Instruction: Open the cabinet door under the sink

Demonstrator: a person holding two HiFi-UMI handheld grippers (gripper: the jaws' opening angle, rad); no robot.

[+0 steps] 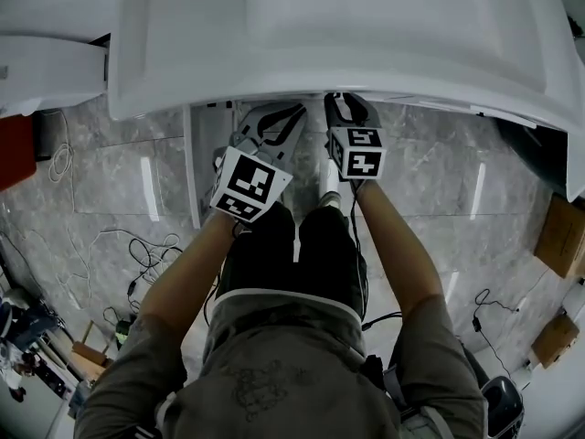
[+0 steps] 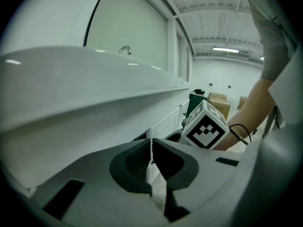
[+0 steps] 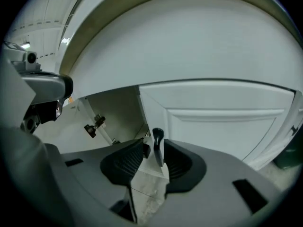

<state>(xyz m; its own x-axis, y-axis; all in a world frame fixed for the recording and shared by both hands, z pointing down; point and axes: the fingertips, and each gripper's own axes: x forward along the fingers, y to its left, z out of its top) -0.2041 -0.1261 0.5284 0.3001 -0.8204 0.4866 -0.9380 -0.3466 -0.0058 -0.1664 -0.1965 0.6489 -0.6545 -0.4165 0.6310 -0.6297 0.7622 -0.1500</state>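
Right tongs point(image 3: 154, 150) spread wide astride the door handle point(image 3: 157, 137); left tongs point(image 2: 151, 148) pinched on a thin white door edge point(image 2: 151, 133).

Cabinet door point(image 3: 218, 119) beneath the sink point(image 1: 183, 80)

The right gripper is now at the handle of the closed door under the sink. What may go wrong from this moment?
1. The right gripper is open; the dark handle sits nearer one finger, so closing may catch it poorly and slip.
2. The sink rim hangs just above this gripper; lifting may knock it.
3. The person's knees are right before the door, perhaps blocking its swing.
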